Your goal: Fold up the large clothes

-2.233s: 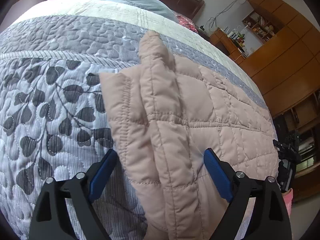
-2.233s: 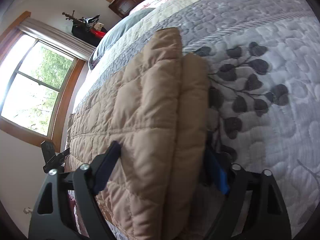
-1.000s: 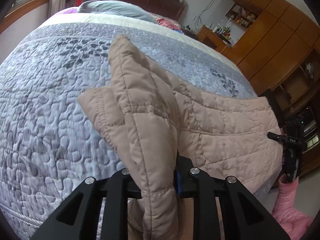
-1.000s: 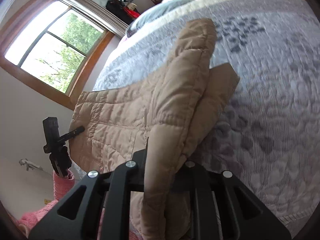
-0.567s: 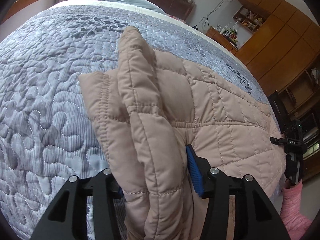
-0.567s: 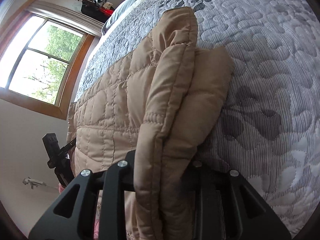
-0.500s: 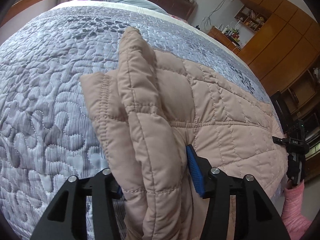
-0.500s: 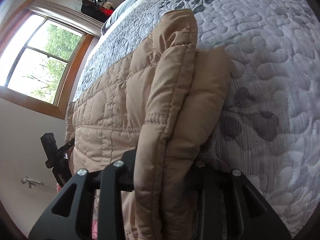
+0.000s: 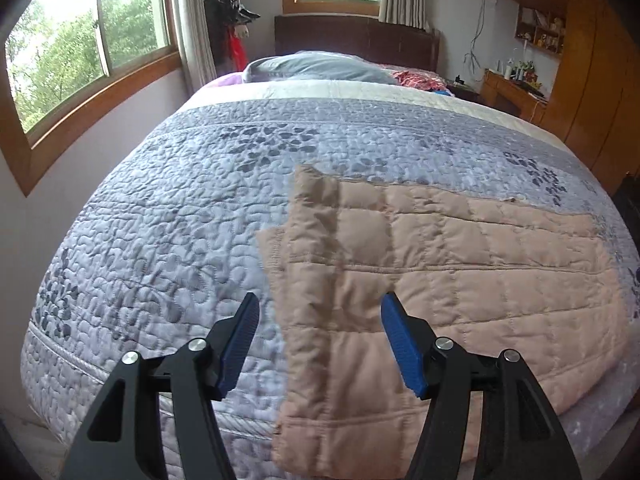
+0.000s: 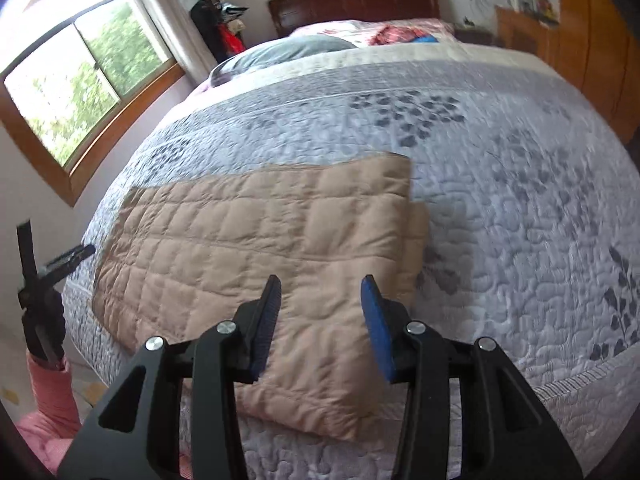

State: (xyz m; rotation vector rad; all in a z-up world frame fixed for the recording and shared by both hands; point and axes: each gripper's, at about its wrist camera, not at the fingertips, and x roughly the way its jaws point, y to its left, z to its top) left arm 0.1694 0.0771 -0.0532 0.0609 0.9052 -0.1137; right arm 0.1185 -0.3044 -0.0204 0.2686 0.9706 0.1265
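We are holding the left gripper (image 9: 318, 344) and right gripper (image 10: 320, 326) wide apart, gripping nothing, above the folded tan quilted garment (image 10: 256, 248) lying on the bedspread (image 9: 160, 220).

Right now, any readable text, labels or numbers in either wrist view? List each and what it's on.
None readable.
Jacket: no label or print shows.
Quilt: leaf pattern only.
Shelf items: too small and blurred to read.
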